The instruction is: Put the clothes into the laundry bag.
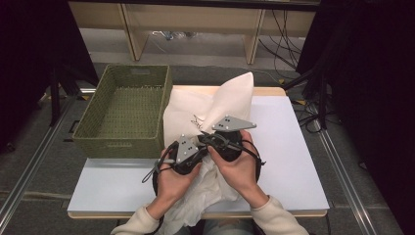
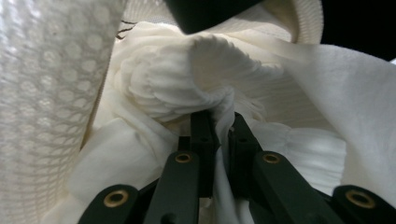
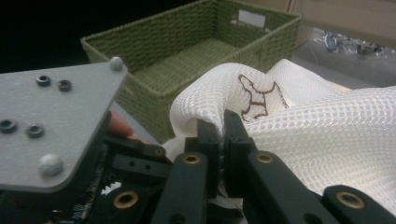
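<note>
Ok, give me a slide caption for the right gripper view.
Right gripper pinching white mesh cloth beside the green basket.

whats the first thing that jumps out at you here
A bunched white mesh cloth rises over the middle of the white table, pinched by the left gripper and right gripper, held close together. Left of it stands a green woven basket, with nothing in it.
</note>
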A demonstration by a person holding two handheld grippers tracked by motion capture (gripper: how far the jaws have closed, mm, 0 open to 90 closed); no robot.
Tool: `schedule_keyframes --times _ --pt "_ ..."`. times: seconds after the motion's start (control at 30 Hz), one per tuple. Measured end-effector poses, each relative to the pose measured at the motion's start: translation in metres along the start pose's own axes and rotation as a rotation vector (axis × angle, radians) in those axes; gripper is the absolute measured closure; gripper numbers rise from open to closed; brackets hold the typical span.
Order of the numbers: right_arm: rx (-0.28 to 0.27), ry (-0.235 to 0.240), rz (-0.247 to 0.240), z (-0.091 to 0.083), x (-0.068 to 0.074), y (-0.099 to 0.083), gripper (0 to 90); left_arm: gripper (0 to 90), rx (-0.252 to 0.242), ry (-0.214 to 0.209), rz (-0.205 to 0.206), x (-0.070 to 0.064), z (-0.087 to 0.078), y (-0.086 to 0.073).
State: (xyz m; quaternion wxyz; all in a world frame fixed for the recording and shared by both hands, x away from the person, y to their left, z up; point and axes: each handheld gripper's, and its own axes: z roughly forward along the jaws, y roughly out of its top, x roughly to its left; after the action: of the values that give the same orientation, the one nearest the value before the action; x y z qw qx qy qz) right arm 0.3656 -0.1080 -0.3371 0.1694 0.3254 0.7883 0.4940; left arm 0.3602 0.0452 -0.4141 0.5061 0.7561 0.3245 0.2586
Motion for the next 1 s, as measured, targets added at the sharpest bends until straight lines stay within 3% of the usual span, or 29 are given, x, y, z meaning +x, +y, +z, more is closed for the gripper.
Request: schedule_keyframes --times 0.1,0.2,0.33,0.43,0.5,0.73,0.8,0.97,1.0 --pt "-0.006 -0.003 0.004 -0.003 -0.003 0.001 88.7 82.5 0.024 0.031 0.004 0.004 0.013 -0.007" --pt "0.018 0.000 0.021 0.002 -0.006 -0.002 88.6 80.7 0.053 0.044 -0.024 0.012 0.030 -0.019" --pt "0.038 0.004 0.039 0.010 -0.012 -0.006 88.5 73.4 0.063 0.041 -0.017 0.012 0.031 -0.020" --pt "0.031 -0.021 0.024 0.009 -0.016 -0.006 88.5 59.8 0.071 0.005 -0.005 0.012 0.024 -0.019" --pt "0.044 -0.016 0.045 0.008 -0.017 -0.006 88.5 51.6 0.068 -0.012 -0.004 0.010 0.018 -0.018" --pt "0.044 -0.023 0.036 0.007 -0.018 -0.006 88.4 36.4 0.066 -0.075 0.008 0.006 -0.016 -0.011" --pt "0.046 -0.024 0.038 0.007 -0.018 -0.006 88.4 34.5 0.070 -0.068 0.036 0.006 -0.024 -0.009" --pt "0.052 -0.022 0.037 0.007 -0.019 -0.006 88.4 29.8 0.054 -0.064 0.037 0.008 -0.043 -0.004" --pt "0.038 -0.018 0.026 0.009 -0.019 -0.006 88.3 28.7 0.050 -0.045 0.037 0.010 -0.045 -0.003"
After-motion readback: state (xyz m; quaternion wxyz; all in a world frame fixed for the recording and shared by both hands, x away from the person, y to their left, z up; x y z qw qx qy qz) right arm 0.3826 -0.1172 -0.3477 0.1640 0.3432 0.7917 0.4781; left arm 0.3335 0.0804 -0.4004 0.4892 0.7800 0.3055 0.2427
